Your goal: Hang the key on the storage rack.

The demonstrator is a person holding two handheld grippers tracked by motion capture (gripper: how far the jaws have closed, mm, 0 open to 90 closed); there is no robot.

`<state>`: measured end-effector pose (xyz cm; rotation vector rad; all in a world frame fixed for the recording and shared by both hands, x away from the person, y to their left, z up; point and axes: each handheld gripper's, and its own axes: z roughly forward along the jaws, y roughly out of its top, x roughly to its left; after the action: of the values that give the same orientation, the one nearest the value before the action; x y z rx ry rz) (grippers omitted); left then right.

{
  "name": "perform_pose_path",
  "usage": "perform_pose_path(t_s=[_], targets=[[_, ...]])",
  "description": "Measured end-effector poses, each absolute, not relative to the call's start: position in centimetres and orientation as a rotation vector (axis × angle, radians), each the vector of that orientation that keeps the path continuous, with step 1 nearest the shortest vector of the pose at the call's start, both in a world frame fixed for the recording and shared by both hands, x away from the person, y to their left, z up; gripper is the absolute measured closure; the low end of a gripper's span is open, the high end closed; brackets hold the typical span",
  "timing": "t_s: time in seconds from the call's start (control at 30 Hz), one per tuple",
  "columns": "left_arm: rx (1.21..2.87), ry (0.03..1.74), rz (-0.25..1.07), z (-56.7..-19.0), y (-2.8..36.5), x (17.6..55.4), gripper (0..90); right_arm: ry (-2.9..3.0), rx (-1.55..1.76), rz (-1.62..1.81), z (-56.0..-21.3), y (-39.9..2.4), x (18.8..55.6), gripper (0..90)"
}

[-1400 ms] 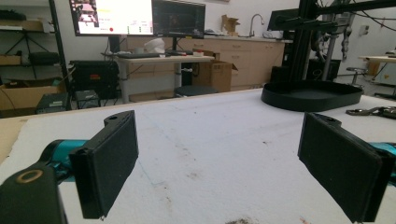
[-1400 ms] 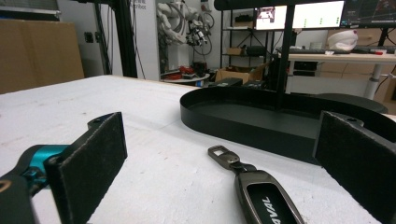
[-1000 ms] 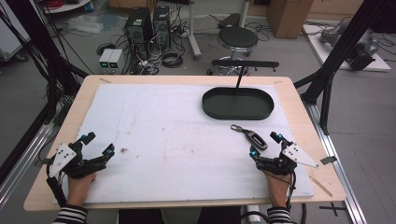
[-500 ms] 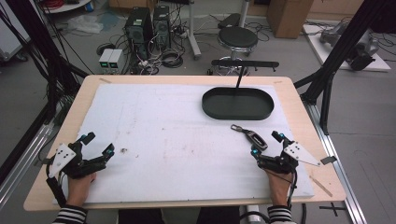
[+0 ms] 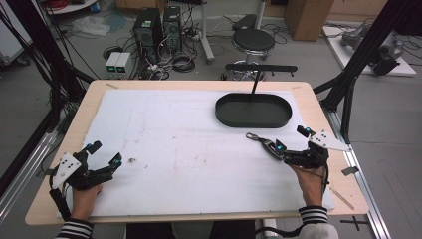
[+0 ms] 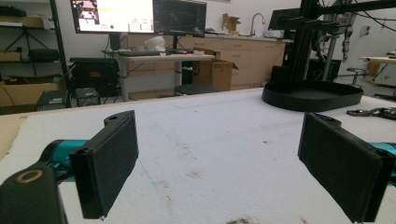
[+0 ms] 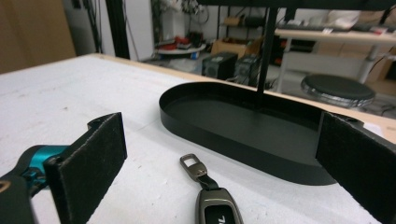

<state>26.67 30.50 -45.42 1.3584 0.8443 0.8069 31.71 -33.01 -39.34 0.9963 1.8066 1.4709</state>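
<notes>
Black padded jaws of the right hand-held gripper (image 5: 291,144) are standing wide apart with nothing between them, as the right gripper view is showing. It is sitting at about four o'clock on the desk (image 5: 199,87), pointing toward ten o'clock. The gunmetal key fob (image 7: 215,205) is lying flat on the white mat (image 5: 174,139) just ahead of those jaws, its metal clasp (image 7: 192,165) aiming at about eleven o'clock toward the black oval tray (image 5: 253,110). In the high view one jaw tip looks to be right beside the fob's body, but I cannot tell whether it is touching.

The tray is sitting at about one o'clock on the desk, near the fob but apart from it, and is holding nothing.

Over at about eight o'clock, the left hand-held gripper (image 5: 102,157) is resting low over the mat, its jaws also spread wide and holding nothing.

Judging by this layout, the work is only beginning: the fob is not yet gripped or lifted. Closing on it and carrying it somewhere, likely into the tray, is all remaining.
</notes>
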Motion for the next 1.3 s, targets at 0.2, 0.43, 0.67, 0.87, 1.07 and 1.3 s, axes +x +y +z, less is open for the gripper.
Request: perform_pose_path(t_s=[0.2,0.43,0.67,0.87,1.07,1.3], targets=[[1.36,0.845,0.807,-45.4,30.5,26.7,12.6,1.947,1.037,1.384,-37.8,-33.3,33.7,1.5],[1.359,0.843,0.807,-45.4,30.5,26.7,12.6,2.147,1.036,1.236,-36.9,-33.0,35.8,1.6],[1.36,0.844,0.807,-45.4,30.5,26.7,12.6,2.31,1.058,1.1,-36.8,-32.7,37.4,1.6],[1.365,0.839,0.811,-45.4,30.4,26.6,12.6,2.448,1.053,0.967,-37.1,-32.2,38.5,1.6],[1.364,0.841,0.811,-45.4,30.5,26.7,12.6,2.537,1.026,0.853,-37.5,-31.4,39.3,1.6],[1.367,0.838,0.813,-45.4,30.4,26.7,12.6,2.589,1.041,0.778,-38.3,-31.2,40.0,1.6]])
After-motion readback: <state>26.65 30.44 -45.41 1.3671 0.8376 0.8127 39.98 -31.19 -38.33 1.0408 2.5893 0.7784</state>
